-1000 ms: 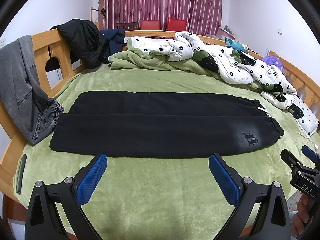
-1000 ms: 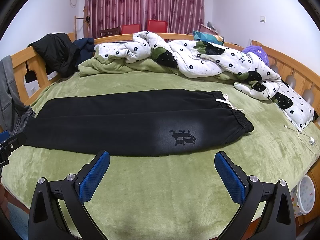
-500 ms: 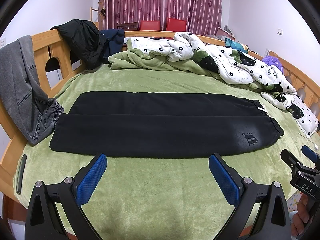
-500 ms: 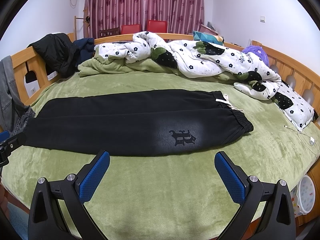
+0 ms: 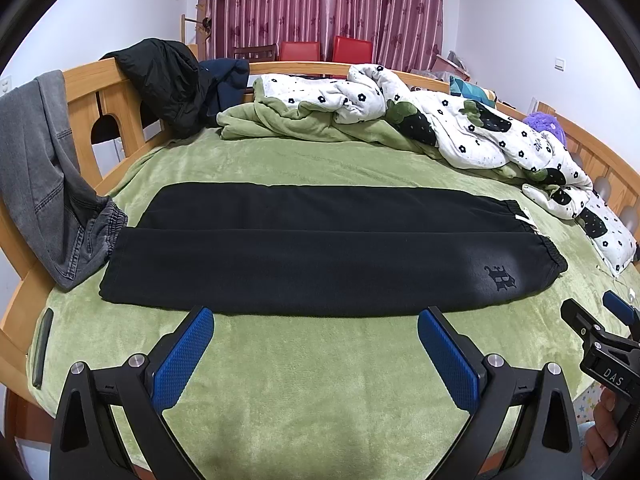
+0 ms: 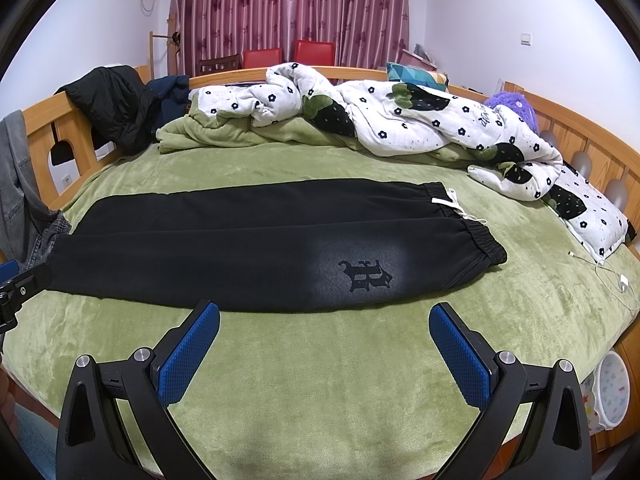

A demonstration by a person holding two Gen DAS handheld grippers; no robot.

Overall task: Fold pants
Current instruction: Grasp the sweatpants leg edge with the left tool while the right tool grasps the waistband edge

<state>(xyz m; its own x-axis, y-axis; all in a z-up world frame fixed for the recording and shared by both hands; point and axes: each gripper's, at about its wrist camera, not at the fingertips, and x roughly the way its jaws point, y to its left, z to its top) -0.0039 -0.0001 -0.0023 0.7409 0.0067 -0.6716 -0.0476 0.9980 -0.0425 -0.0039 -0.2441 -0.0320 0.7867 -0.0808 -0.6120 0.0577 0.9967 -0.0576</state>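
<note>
Black pants point(image 5: 320, 248) lie flat on the green bedspread point(image 5: 320, 392), legs side by side, leg ends to the left, elastic waistband with a white drawstring to the right. A dark emblem point(image 6: 366, 276) sits near the waistband. My left gripper point(image 5: 316, 324) is open and empty, just short of the pants' near edge. My right gripper point(image 6: 324, 318) is open and empty, near the emblem end of the pants point(image 6: 260, 240). The right gripper also shows at the right edge of the left wrist view point(image 5: 600, 320).
A white flowered duvet point(image 5: 440, 120) and green blanket are heaped at the back. Grey jeans point(image 5: 44, 184) and a black jacket point(image 5: 164, 76) hang on the wooden bed frame point(image 5: 84, 96). A charging cable point(image 6: 612, 276) lies at the right. A dark phone point(image 5: 42, 348) lies at the left edge.
</note>
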